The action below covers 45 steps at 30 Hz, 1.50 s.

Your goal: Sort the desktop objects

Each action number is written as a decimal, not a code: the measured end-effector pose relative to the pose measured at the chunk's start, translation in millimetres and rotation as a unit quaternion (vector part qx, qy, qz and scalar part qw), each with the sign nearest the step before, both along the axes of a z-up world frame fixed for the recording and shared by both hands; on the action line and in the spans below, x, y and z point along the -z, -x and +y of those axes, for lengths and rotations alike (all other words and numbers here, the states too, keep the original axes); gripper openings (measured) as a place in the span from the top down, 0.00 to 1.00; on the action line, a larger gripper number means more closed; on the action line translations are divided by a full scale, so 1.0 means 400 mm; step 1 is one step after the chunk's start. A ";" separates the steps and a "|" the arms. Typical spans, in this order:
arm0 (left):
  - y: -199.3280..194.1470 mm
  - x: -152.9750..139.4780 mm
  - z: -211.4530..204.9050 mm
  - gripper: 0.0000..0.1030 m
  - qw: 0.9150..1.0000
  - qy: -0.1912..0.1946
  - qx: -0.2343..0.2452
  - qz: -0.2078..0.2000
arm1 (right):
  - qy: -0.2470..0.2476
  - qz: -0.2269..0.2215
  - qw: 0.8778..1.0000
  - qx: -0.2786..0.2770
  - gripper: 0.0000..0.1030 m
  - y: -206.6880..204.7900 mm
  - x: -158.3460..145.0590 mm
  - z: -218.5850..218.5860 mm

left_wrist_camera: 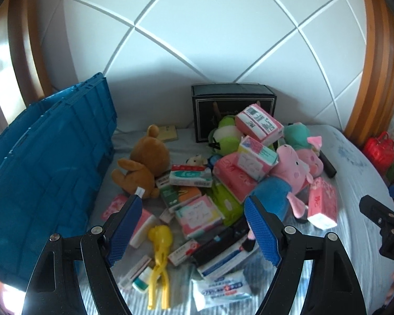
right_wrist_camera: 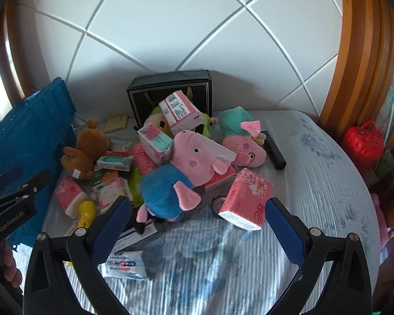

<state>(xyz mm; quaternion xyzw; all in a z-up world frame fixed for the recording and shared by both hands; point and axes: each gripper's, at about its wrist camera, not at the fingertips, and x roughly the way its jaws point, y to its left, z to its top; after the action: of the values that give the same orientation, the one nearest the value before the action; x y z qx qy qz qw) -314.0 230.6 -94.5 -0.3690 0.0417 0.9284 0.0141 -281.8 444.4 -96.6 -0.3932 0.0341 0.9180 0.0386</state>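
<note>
The left gripper (left_wrist_camera: 194, 225), black-armed with blue ribbed pads, is hanging with its jaws spread wide and nothing between them, above a yellow plastic clamp-shaped toy (left_wrist_camera: 159, 260) and a clutter of small cartons lying on the pale striped bedsheet (left_wrist_camera: 354, 183). The right gripper (right_wrist_camera: 197, 225) is likewise standing wide open and empty, over a bare stretch of sheet, with a pink flowered tissue pack (right_wrist_camera: 245, 199) just beyond its fingers. Behind that pack, a pink pig plush in a blue body (right_wrist_camera: 178, 178) is sprawling across the heap, a second pig plush in green (right_wrist_camera: 239, 131) lying near it. A brown plush bear (left_wrist_camera: 141, 168) is leaning beside the big blue plastic crate (left_wrist_camera: 47, 162) at the left. A black cardboard box (left_wrist_camera: 231, 99) is standing at the back against the white panelled headboard (left_wrist_camera: 197, 39).
</note>
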 end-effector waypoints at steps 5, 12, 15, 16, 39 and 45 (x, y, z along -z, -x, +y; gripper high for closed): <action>0.130 0.051 0.031 0.22 1.000 0.012 0.000 -0.025 | -0.002 -0.018 1.000 -0.005 0.00 0.135 0.039 0.017; 0.311 0.108 0.044 0.22 0.999 0.012 -0.008 -0.048 | -0.003 -0.039 0.999 -0.018 0.00 0.340 0.090 0.045; 0.398 0.140 0.049 0.22 0.999 0.009 -0.011 -0.052 | -0.005 -0.046 0.998 -0.033 0.00 0.443 0.121 0.056; 0.425 0.153 0.050 0.22 0.998 0.008 -0.013 -0.053 | -0.003 -0.050 0.998 -0.037 0.00 0.474 0.137 0.061; 0.606 0.496 0.173 0.71 0.973 -0.050 0.026 -0.226 | 0.023 -0.244 0.965 -0.094 0.28 0.675 0.546 0.077; 0.428 0.502 0.194 0.71 0.967 -0.050 0.050 -0.244 | 0.027 -0.250 0.963 -0.098 0.28 0.477 0.543 0.075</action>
<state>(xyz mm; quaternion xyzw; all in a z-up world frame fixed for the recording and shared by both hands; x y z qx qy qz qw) -485.2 308.2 -295.3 -0.5805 0.0088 0.8094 0.0883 -472.8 474.4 -313.9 -0.6121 0.0097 0.7887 -0.0554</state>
